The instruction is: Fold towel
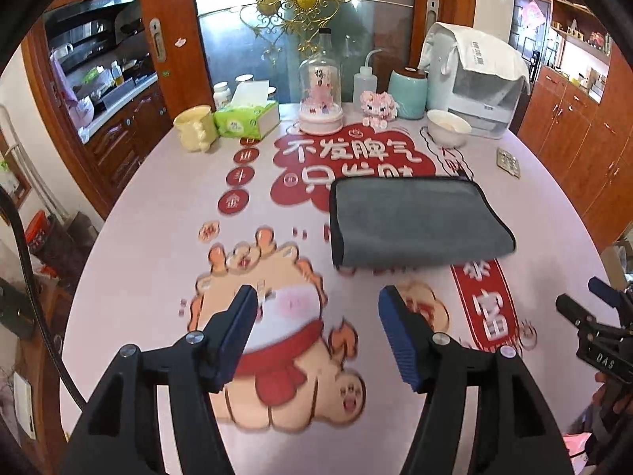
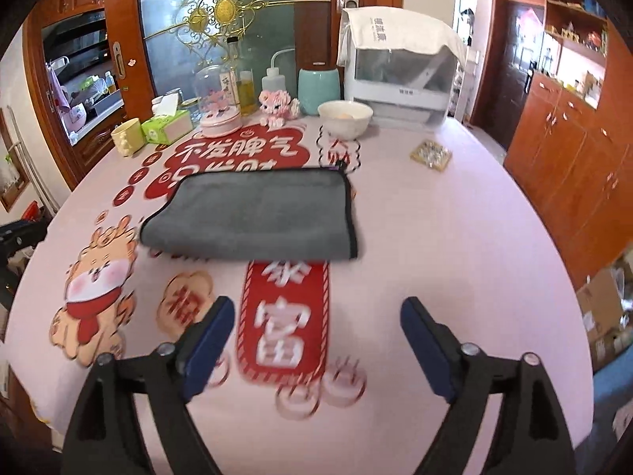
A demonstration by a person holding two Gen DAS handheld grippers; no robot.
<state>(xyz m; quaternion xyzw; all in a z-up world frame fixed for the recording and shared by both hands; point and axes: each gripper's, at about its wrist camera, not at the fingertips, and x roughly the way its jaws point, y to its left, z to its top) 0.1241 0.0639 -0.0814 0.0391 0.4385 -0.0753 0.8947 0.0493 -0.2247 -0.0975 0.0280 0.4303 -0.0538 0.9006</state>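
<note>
A grey towel (image 1: 419, 221) with a dark hem lies folded flat on the pink printed tablecloth (image 1: 158, 206), in the middle of the table. It also shows in the right wrist view (image 2: 257, 213). My left gripper (image 1: 316, 301) is open and empty, above the cloth, short of the towel's near left corner. My right gripper (image 2: 316, 312) is open and empty, short of the towel's near edge. The right gripper also shows at the right edge of the left wrist view (image 1: 593, 308).
At the table's back stand a yellow mug (image 1: 196, 128), a tissue box (image 1: 245, 116), a glass dome ornament (image 1: 319, 95), a squeeze bottle (image 1: 364, 83), a pink toy (image 1: 378, 109), a teal jar (image 1: 407, 93), a white bowl (image 1: 449, 126) and a covered appliance (image 1: 478, 79). A coaster (image 1: 508, 162) lies right.
</note>
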